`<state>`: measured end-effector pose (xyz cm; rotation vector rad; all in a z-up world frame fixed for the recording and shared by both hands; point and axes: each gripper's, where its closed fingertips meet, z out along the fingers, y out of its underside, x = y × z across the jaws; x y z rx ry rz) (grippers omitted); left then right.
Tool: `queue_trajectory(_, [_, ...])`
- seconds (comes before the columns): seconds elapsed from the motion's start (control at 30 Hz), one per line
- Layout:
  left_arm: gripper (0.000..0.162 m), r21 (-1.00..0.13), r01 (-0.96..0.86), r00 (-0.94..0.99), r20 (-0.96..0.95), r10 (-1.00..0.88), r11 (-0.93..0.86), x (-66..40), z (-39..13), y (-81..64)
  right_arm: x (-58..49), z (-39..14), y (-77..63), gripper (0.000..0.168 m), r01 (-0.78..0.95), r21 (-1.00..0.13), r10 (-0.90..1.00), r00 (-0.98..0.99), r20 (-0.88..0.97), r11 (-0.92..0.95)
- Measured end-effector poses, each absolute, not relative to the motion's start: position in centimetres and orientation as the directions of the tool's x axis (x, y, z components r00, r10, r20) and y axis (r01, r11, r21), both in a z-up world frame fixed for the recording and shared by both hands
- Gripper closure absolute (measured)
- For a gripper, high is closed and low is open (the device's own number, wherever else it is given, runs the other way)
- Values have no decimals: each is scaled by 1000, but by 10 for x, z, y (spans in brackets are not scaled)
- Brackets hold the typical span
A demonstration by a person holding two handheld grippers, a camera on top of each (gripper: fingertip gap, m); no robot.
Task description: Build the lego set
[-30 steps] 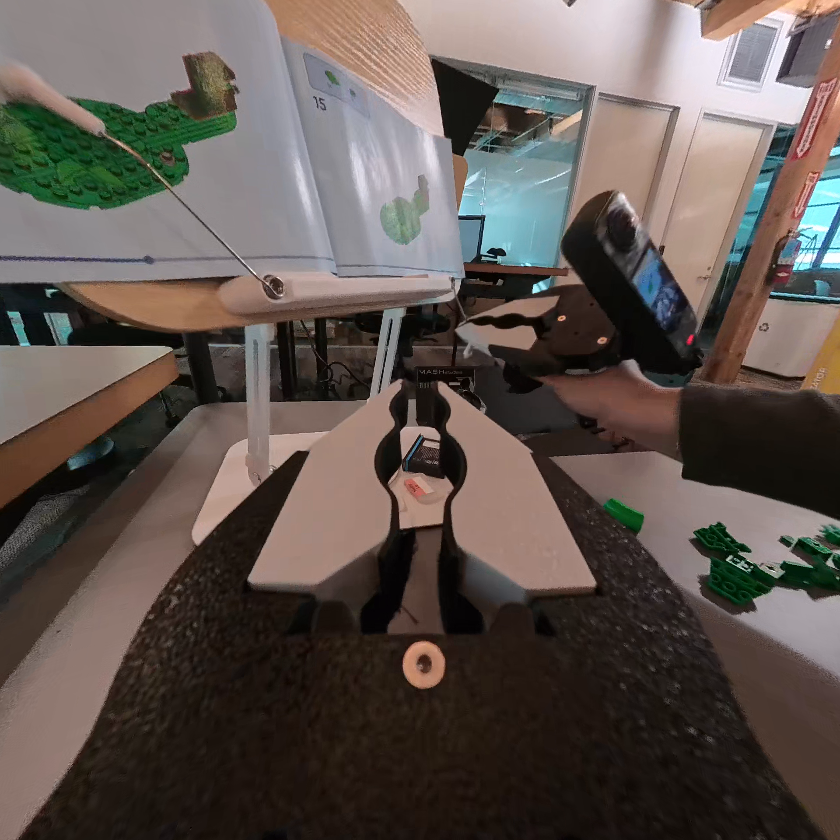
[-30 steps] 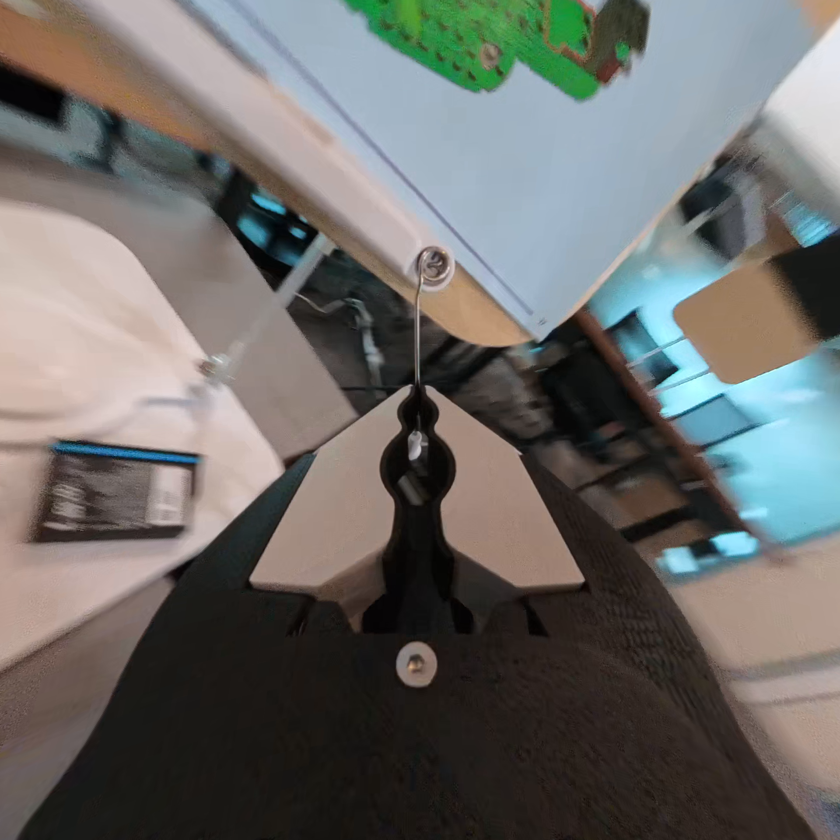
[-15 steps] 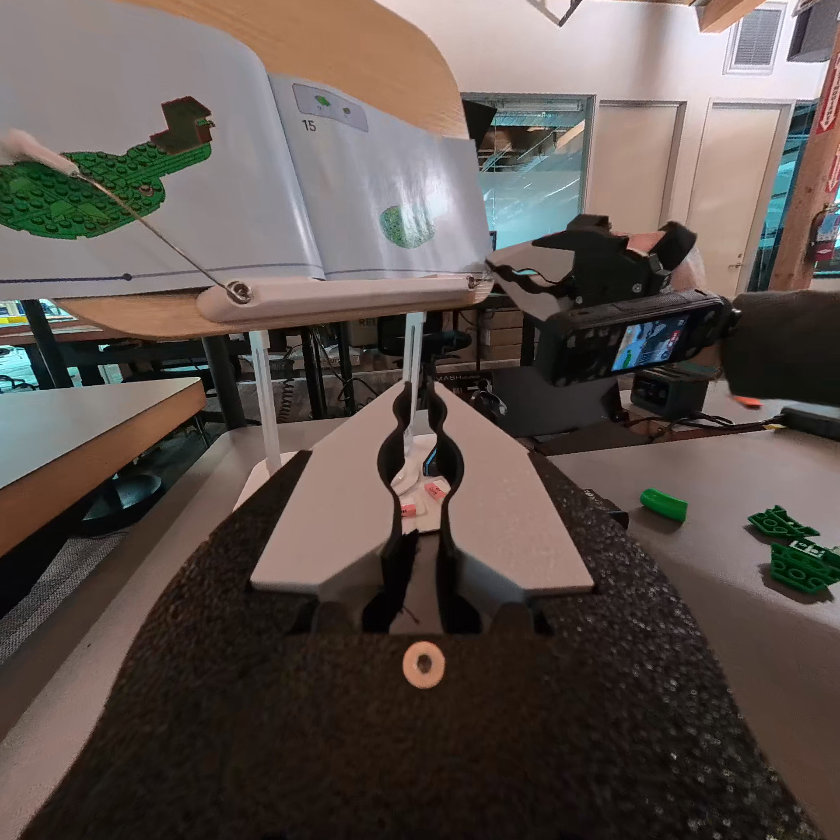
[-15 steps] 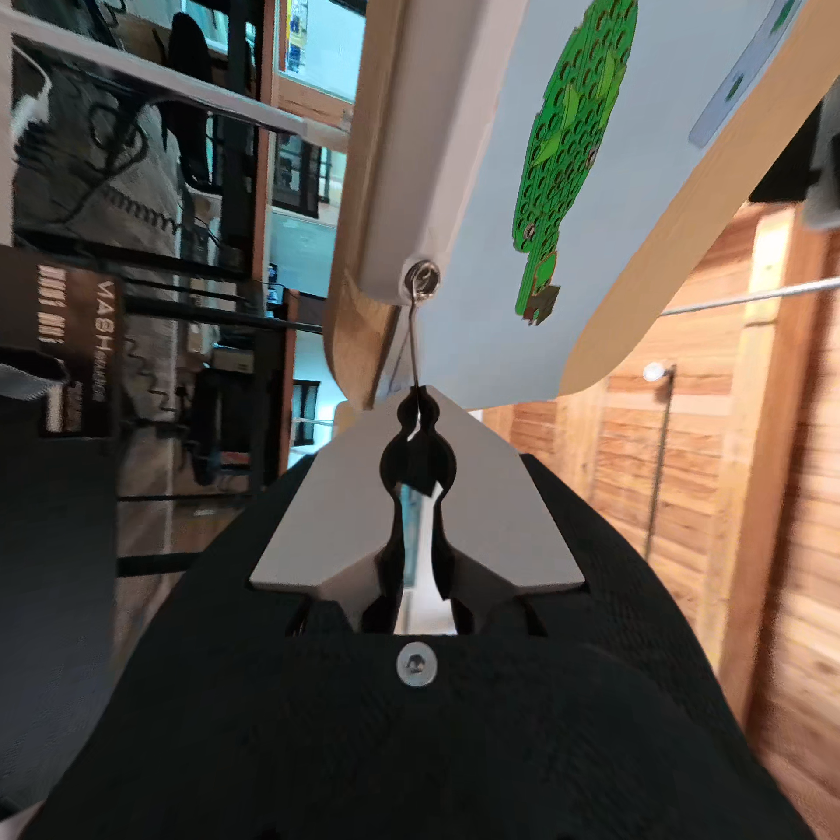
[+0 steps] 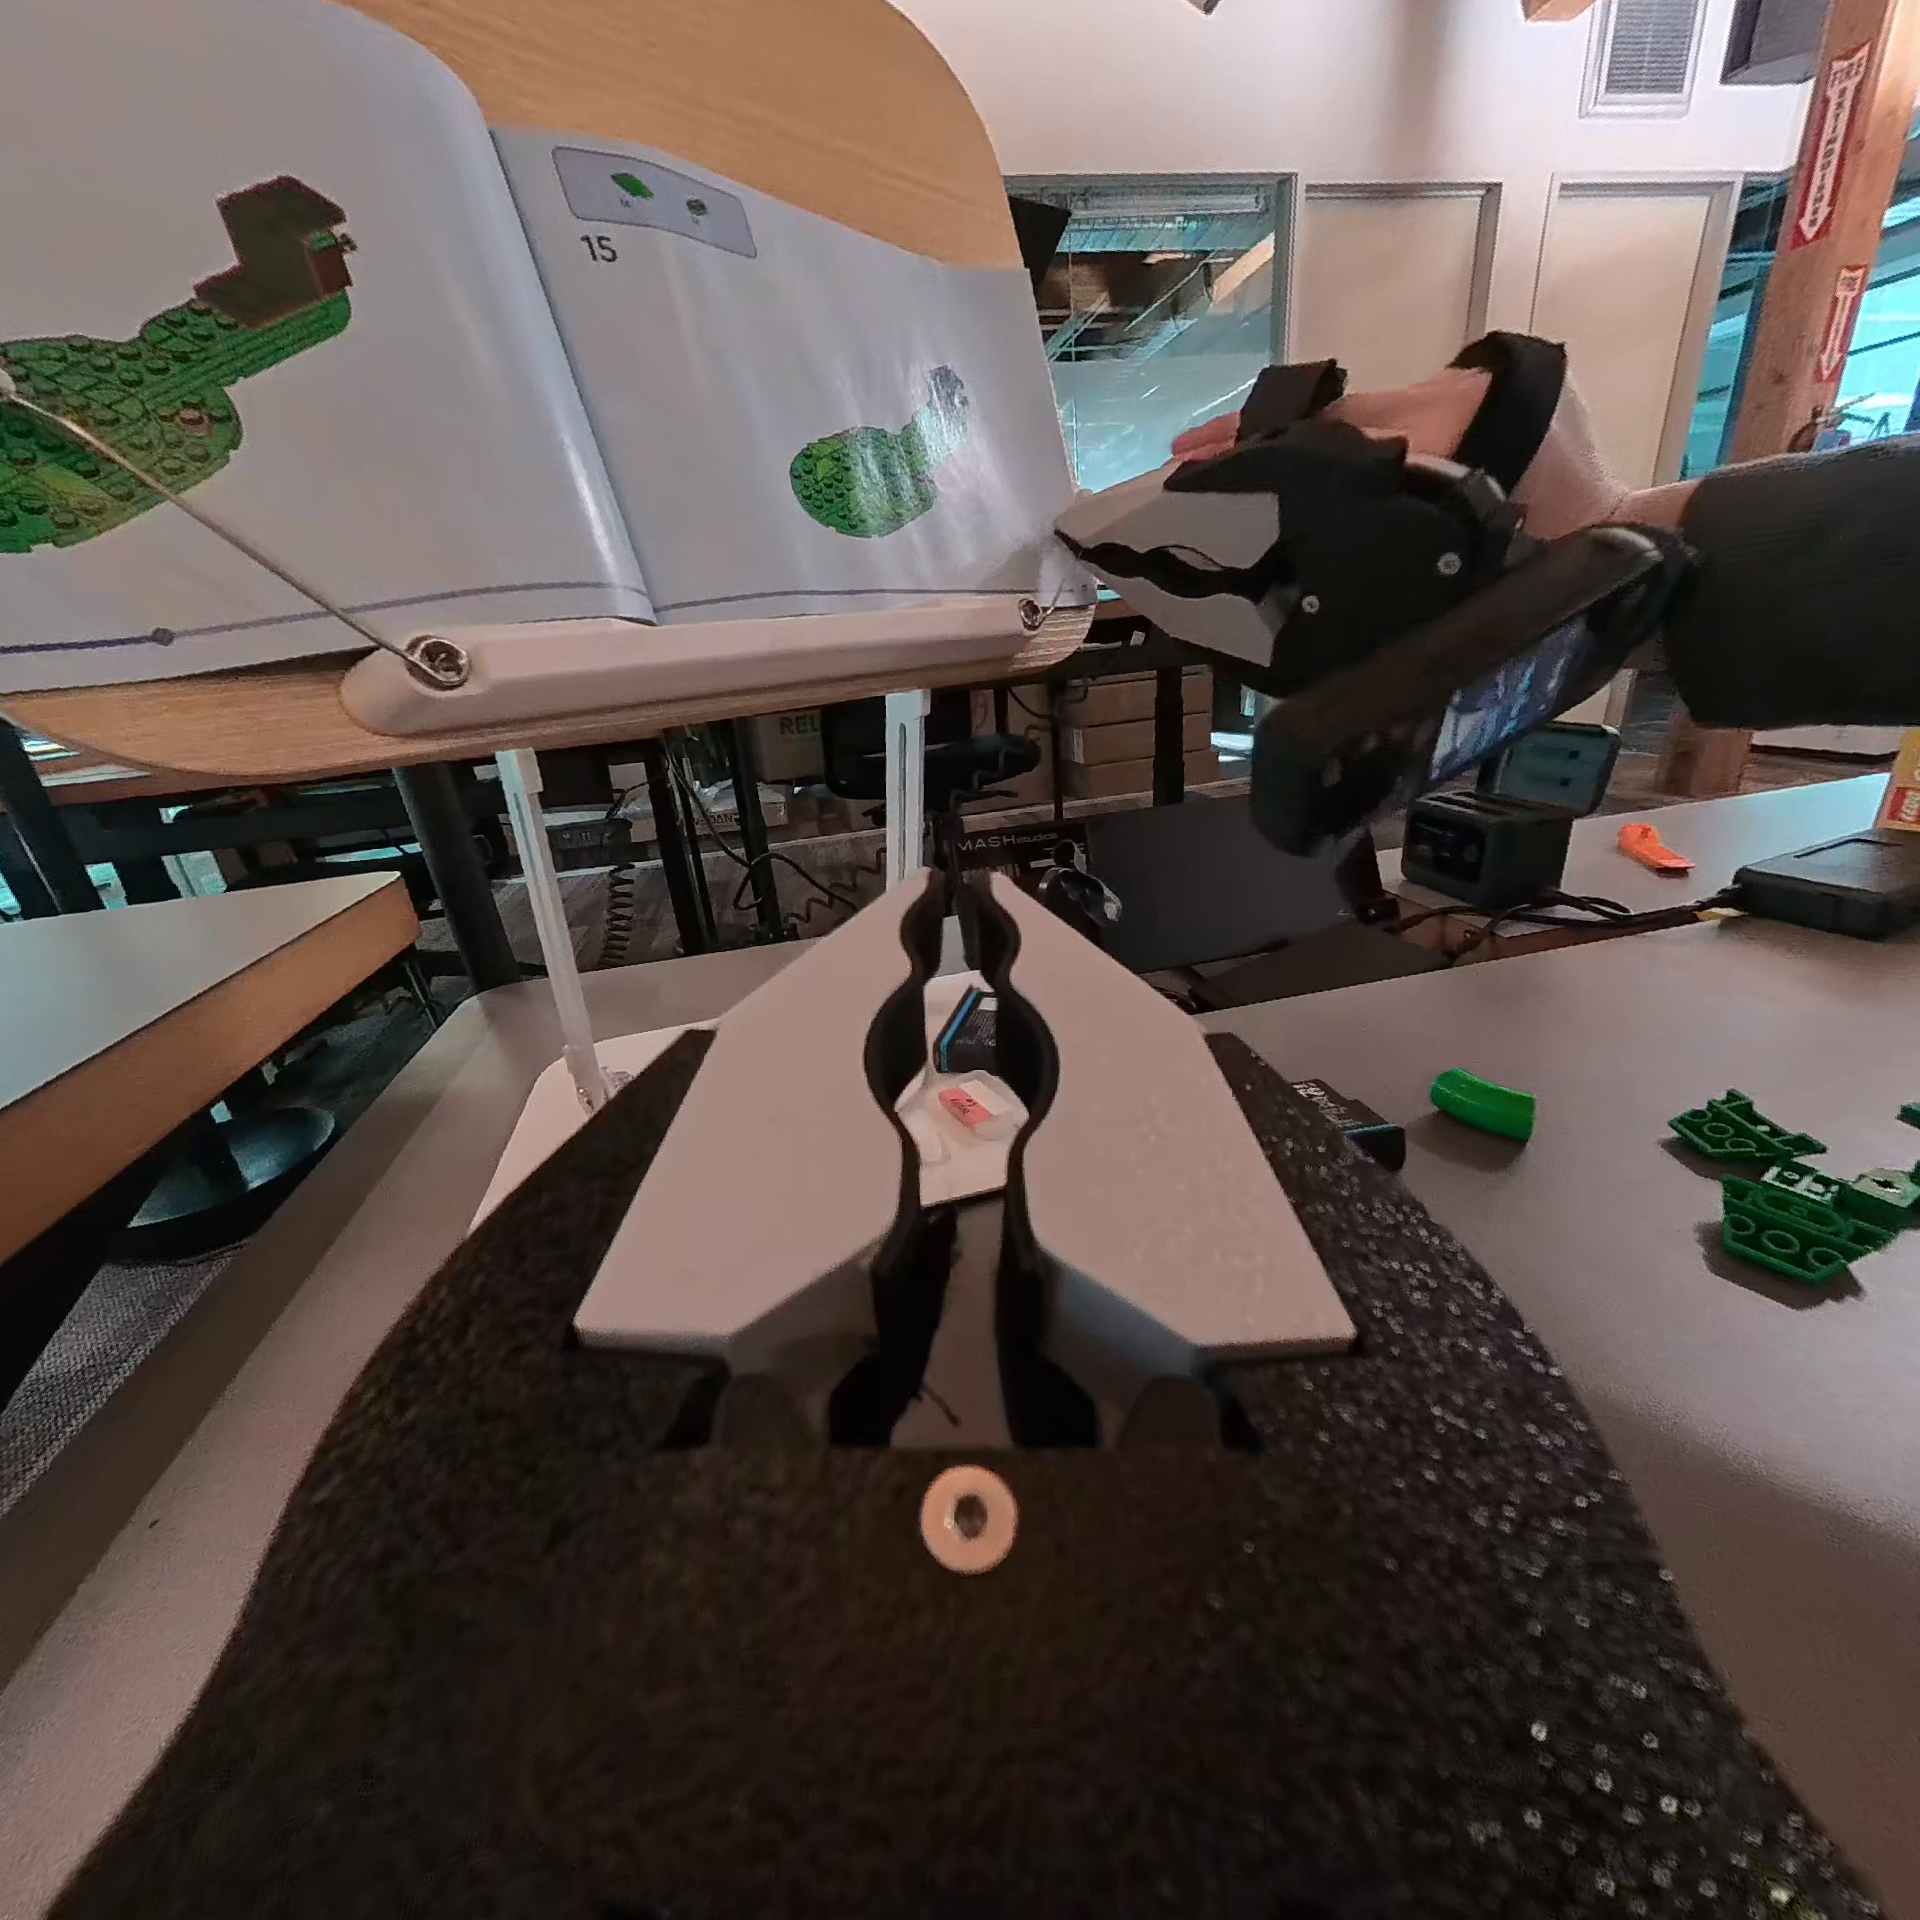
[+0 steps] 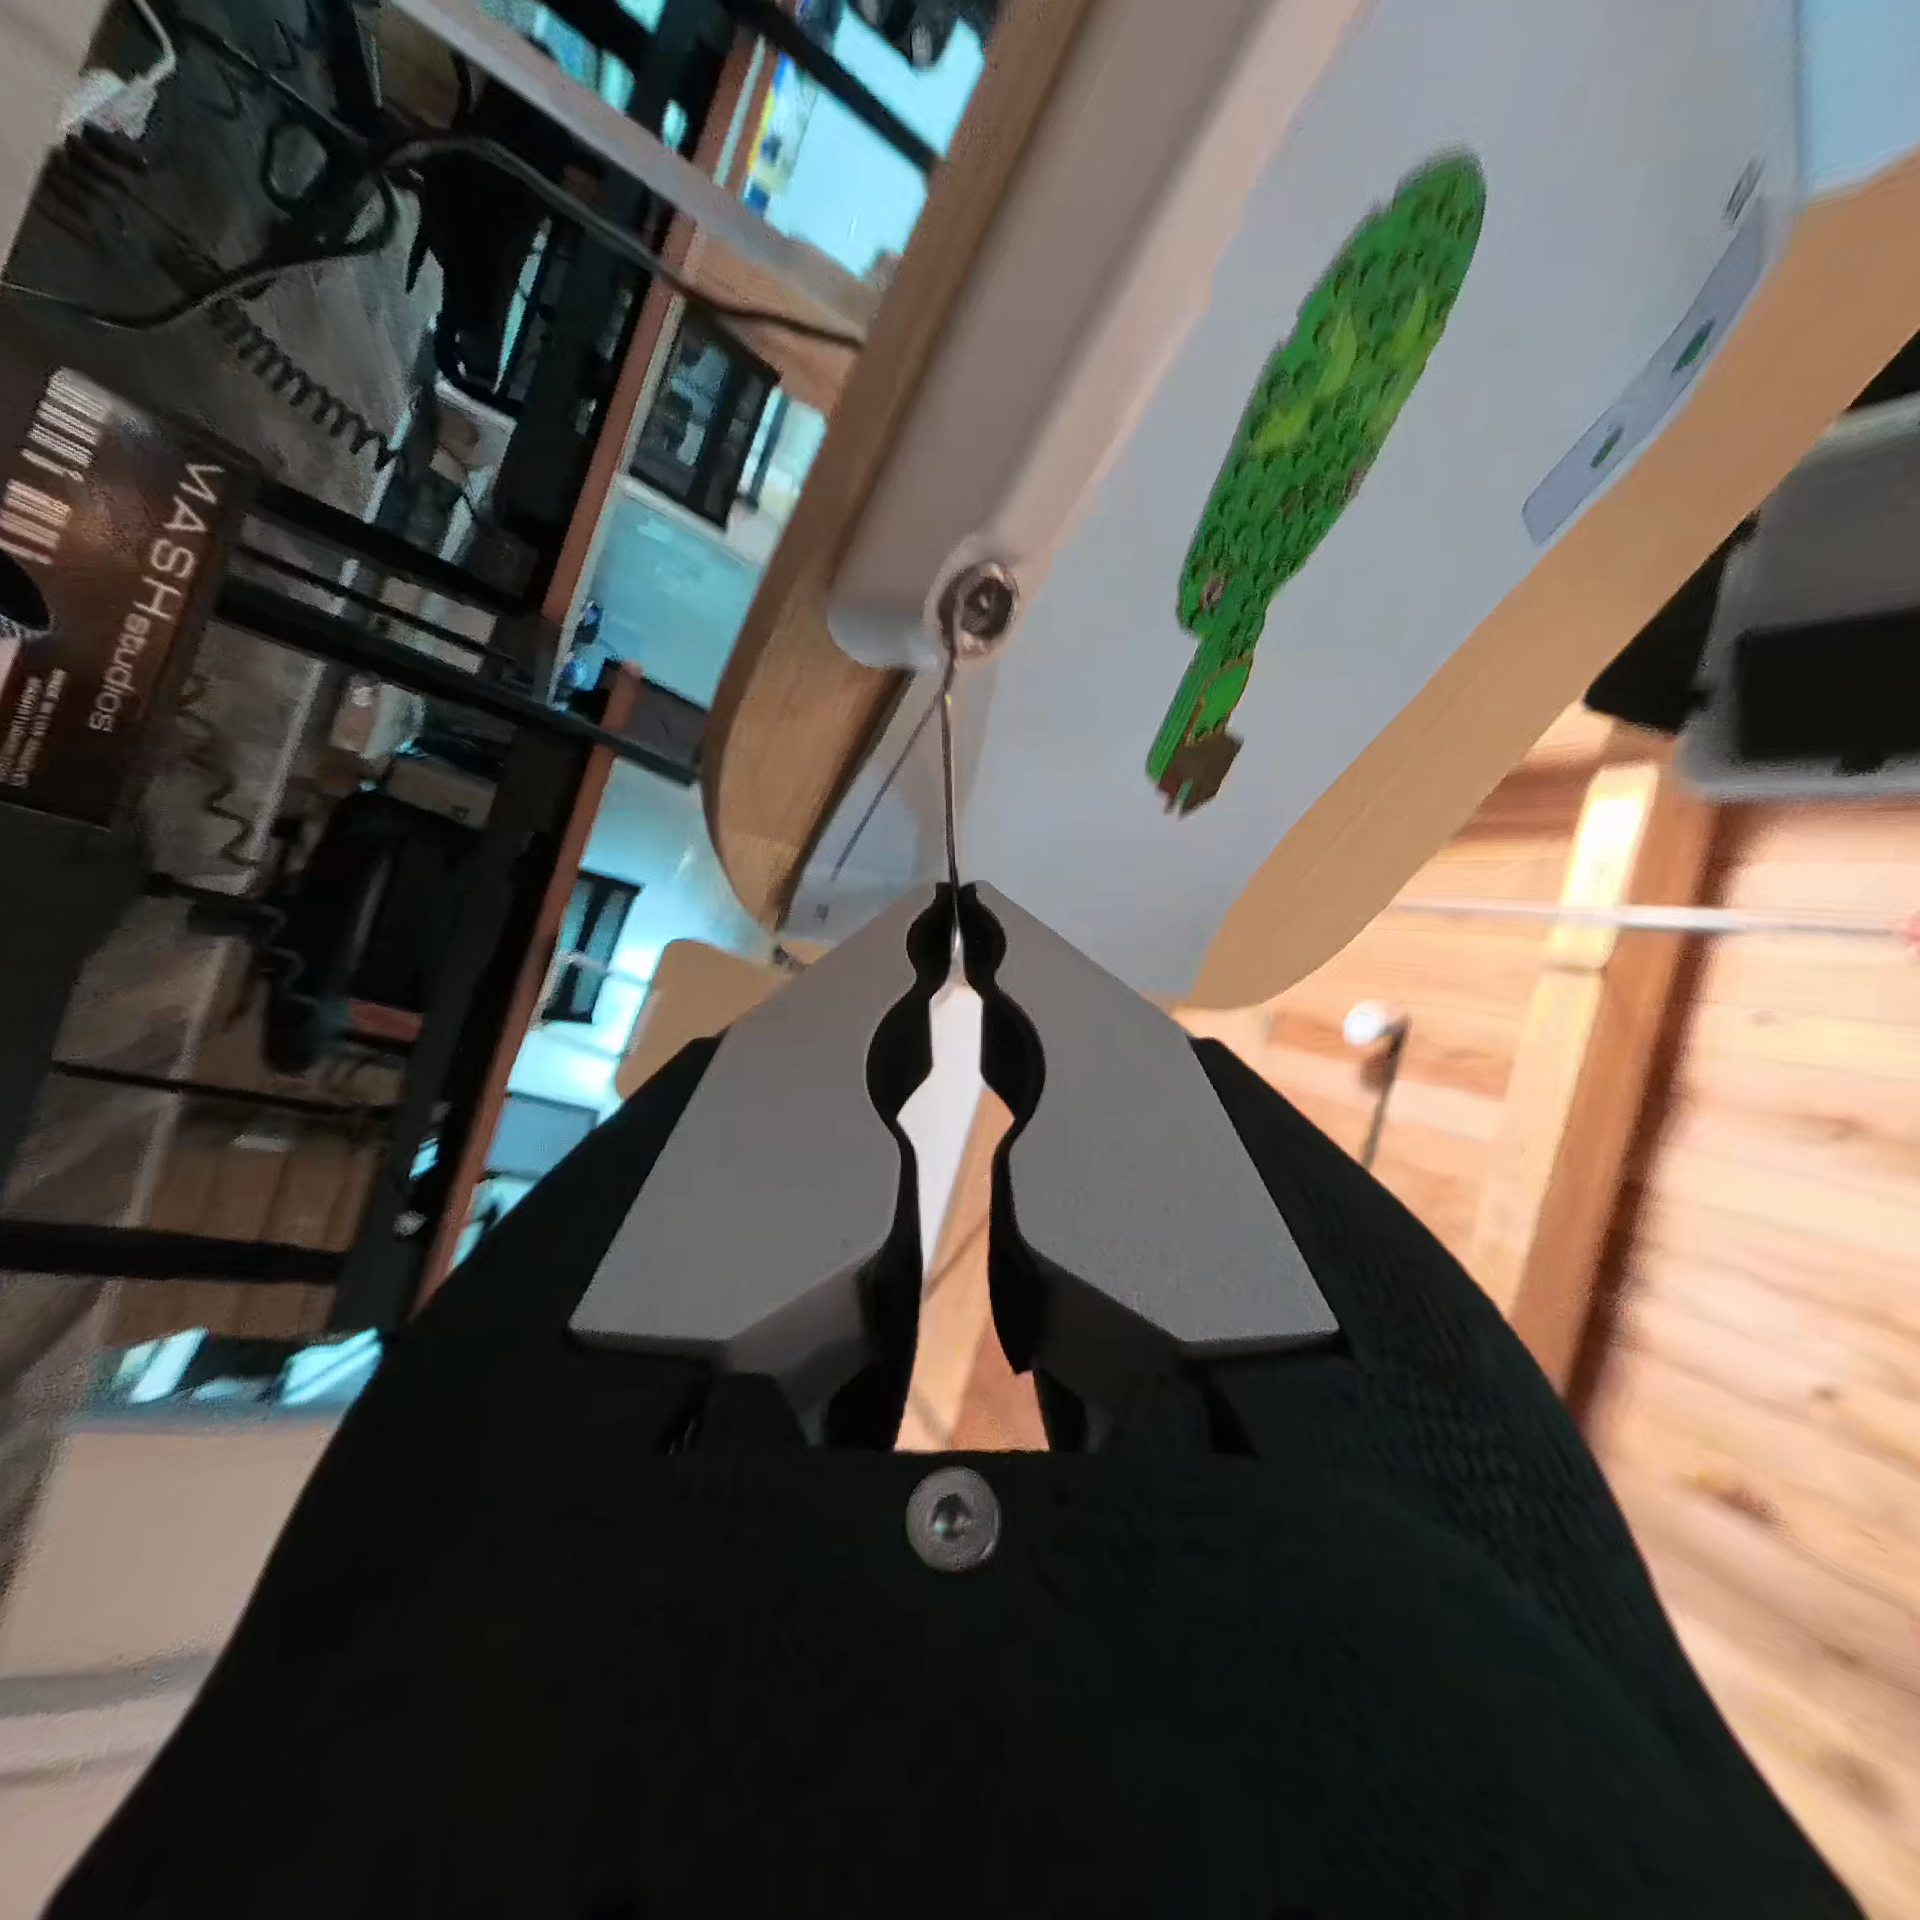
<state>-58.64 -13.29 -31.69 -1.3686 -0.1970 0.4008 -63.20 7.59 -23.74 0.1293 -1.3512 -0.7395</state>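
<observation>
Left claw point(image 5: 961, 894) level, nearly closed, empty; right claw point(image 6: 956, 904) rolled sideways, pinched tight.

The book stand point(image 5: 727, 94) is smooth wood, its pages point(image 5: 810, 416) glossy paper, its clip wire point(image 6: 951, 790) thin shiny metal. The green bricks point(image 5: 1787, 1216) look like shiny plastic; the desk point(image 5: 1662, 1039) is matt grey

Open instruction booklet point(image 5: 540, 416) stands on a raised wooden book stand point(image 5: 727, 94), upper left of frame, pages showing green build diagrams. Thin wire page holders point(image 5: 208, 520) cross its lower corners. Loose green lego pieces point(image 5: 1787, 1195) lie scattered on the grey table point(image 5: 1662, 1403), right edge of frame, unassembled.
</observation>
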Motion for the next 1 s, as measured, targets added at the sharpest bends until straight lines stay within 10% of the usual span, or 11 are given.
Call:
queue_trajectory(0.23, [159,-968,-189,922,-118,370,163,-578,-314,-135,-549,-238,59,147,512,-144,61,175,983,847])
queue_trajectory(0.53, [161,-953,-213,910,-113,399,216,-573,-306,-151,-402,-273,-43,146,250,-785,665,423,615,567])
queue_trajectory(1.0, [162,-945,-228,916,-127,382,234,-548,-303,-169,-321,-303,-43,146,83,-842,613,648,451,532])
